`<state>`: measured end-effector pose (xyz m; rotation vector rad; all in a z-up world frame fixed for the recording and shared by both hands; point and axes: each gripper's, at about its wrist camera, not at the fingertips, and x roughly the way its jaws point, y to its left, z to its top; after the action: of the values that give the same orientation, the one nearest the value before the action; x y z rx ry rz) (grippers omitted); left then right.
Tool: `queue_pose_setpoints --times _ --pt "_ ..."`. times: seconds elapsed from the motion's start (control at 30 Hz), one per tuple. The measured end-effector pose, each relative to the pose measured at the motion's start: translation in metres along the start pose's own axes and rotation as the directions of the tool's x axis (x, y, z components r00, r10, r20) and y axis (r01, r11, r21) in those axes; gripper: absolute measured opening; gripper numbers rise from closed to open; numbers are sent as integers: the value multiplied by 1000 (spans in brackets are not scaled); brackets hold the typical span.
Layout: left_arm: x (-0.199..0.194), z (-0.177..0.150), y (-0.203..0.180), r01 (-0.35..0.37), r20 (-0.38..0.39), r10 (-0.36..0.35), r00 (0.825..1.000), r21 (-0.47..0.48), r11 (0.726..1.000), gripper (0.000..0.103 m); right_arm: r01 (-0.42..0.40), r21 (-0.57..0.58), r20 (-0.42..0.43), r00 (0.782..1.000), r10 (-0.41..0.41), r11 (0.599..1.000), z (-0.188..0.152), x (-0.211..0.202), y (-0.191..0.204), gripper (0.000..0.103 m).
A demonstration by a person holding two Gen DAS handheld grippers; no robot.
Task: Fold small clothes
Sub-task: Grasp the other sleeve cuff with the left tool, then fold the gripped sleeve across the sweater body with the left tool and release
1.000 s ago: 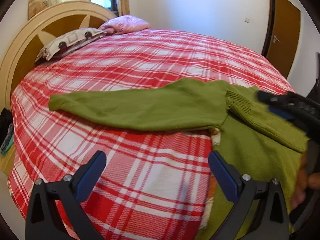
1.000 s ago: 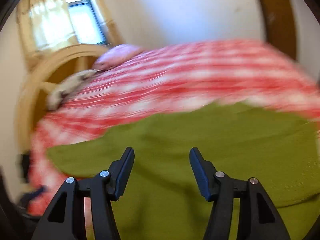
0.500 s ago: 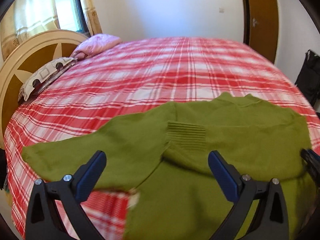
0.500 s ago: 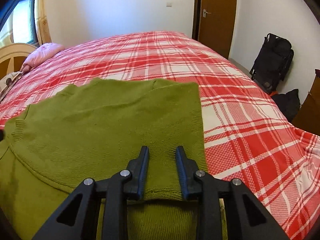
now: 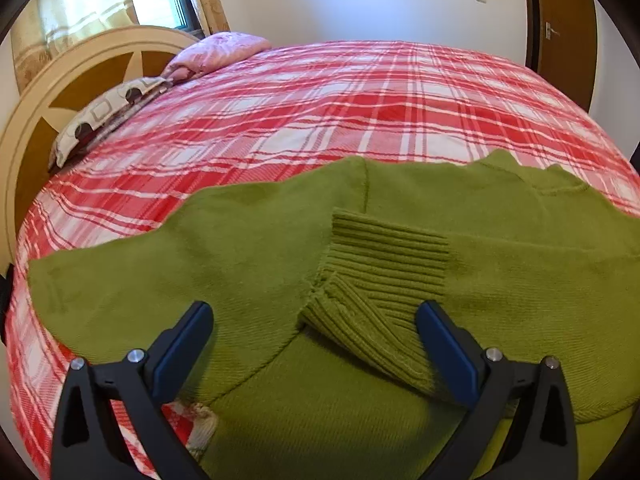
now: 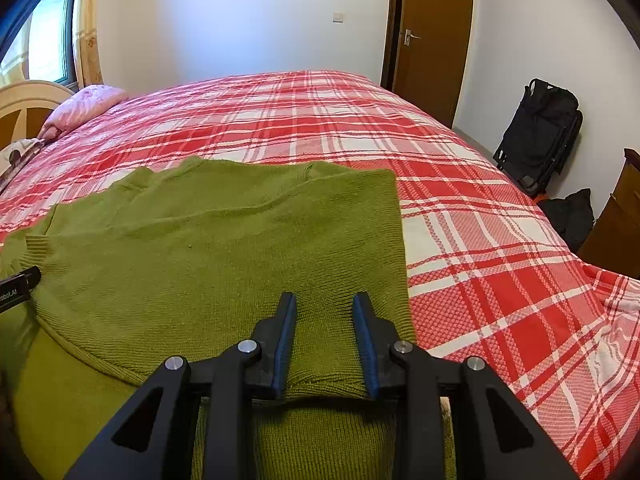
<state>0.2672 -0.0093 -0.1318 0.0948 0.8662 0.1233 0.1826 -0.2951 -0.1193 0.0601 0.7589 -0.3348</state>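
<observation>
A green knit sweater [image 5: 520,240] lies on the red plaid bed [image 5: 360,112], with one sleeve folded across its body and the ribbed cuff [image 5: 384,264] on top. My left gripper [image 5: 316,316] hovers open just above that cuff, and nothing sits between its fingers. In the right wrist view the sweater [image 6: 200,248] shows a straight folded right edge. My right gripper [image 6: 324,312] is shut on a bunched fold of the fabric near the front edge. A left-gripper fingertip [image 6: 16,284] shows at the far left of that view.
A patterned pillow [image 5: 108,112], a pink pillow [image 5: 224,48] and a round headboard [image 5: 40,104] stand at the bed's far left. A brown door [image 6: 432,40], a black bag [image 6: 540,132], a dark heap [image 6: 572,216] and wooden furniture [image 6: 616,232] are to the right.
My left gripper has swung right, from over the bare bedspread to over the folded cuff. My right gripper's jaws have narrowed onto a fold of the sweater and then held still.
</observation>
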Motion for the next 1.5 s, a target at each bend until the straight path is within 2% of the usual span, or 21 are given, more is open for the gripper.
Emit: queue_pose_setpoints --times 0.27,0.33,0.43,0.57,0.67,0.7,0.77,0.8,0.87,0.93,0.97,1.03,1.1,1.17,1.2,1.23,1.27,1.3,1.4,1.5 --pt "4 0 13 96 -28 -98 995 -73 993 103 1 -1 5 1000 -1 1000 -1 0 1 32" --pt "-5 -1 20 72 -29 -73 997 -60 996 103 -7 5 5 1000 7 1000 -1 0 -1 32" --pt "-29 -6 51 24 38 -21 999 -78 997 103 -14 10 7 1000 13 1000 0 0 -2 32" --pt "-45 -3 128 -31 75 50 996 -235 972 103 -17 12 8 1000 17 1000 -1 0 -2 32" --pt "-38 5 197 -123 44 150 988 -380 917 103 -15 10 9 1000 14 1000 -1 0 -2 32" --pt "-31 7 213 -163 8 182 983 -409 898 103 -13 9 9 1000 13 1000 -1 0 -2 32" --pt "-11 7 252 -236 -78 227 971 -493 837 99 -9 6 9 1000 9 1000 -1 0 -2 32" --pt "-3 4 265 -252 -109 229 967 -524 814 96 -9 5 9 1000 8 1000 -1 0 -2 32" --pt "19 -3 291 -257 -187 180 966 -585 769 87 -6 3 9 1000 6 1000 -1 0 -1 32" --pt "40 -11 308 -248 -240 116 964 -644 723 86 -2 0 8 1000 2 1000 0 1 -1 32" --pt "43 -10 309 -254 -234 130 964 -648 718 86 -1 -2 8 1000 1 1000 0 1 0 32" --pt "45 -4 305 -269 -217 169 961 -622 735 85 1 -3 9 1000 -1 1000 0 1 0 33" --pt "55 1 301 -254 -218 150 965 -611 750 78 5 -5 9 1000 -5 1000 0 1 1 33" --pt "63 5 301 -290 -238 181 954 -592 752 59 8 -7 11 1000 -8 1000 0 1 1 33" --pt "64 6 300 -299 -234 195 952 -586 754 53 10 -8 11 1000 -9 1000 0 1 1 33" --pt "63 6 299 -290 -219 197 956 -585 758 40 11 -9 12 1000 -11 1000 0 1 2 33" --pt "63 5 298 -267 -196 186 963 -585 766 21 11 -9 12 1000 -11 1000 -1 1 2 33" --pt "58 4 299 -246 -180 172 968 -584 774 15 10 -8 12 1000 -10 1000 -1 1 2 33" --pt "54 6 300 -250 -172 184 968 -569 783 10 8 -6 12 1000 -8 1000 -1 1 2 33" --pt "46 10 297 -252 -158 196 968 -572 781 8 9 -7 13 1000 -9 1000 -1 1 2 33"
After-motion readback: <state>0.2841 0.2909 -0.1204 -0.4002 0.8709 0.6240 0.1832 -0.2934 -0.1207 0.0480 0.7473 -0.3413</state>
